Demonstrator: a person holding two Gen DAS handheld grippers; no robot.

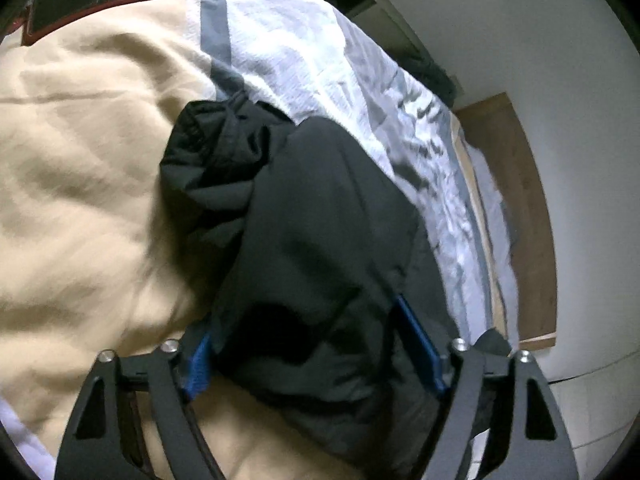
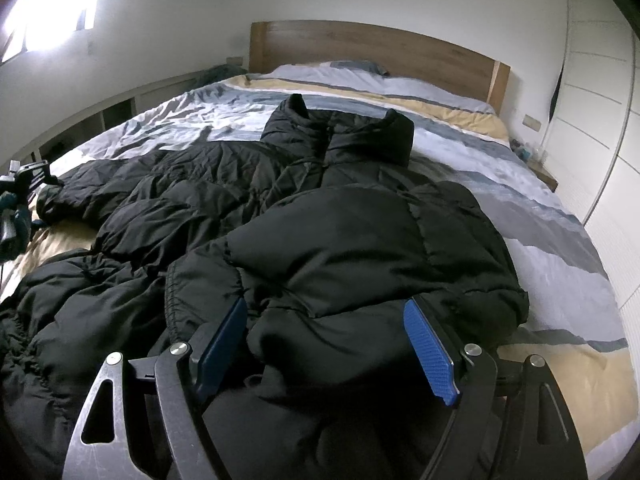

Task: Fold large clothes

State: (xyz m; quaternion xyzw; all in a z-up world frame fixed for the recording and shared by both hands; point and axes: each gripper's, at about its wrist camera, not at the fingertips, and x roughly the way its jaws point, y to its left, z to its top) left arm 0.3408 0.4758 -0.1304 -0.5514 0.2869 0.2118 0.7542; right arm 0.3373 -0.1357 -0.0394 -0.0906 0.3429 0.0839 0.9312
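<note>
Black puffer jacket (image 2: 304,216) sprawls across the bed (image 2: 560,240); right gripper (image 2: 326,344), blue pads spread wide, straddles its folded sleeve. Left gripper (image 1: 316,344), also wide apart, brackets jacket fabric near the bed's edge.

Black puffy down jacket (image 2: 304,216) hogs the middle of the bed, bulging right between the right gripper's blue-padded fingers (image 2: 430,350). Open striped grey-white-and-yellow duvet (image 2: 552,240) runs along the right. Wooden headboard (image 2: 372,50) blocks the far end.
</note>
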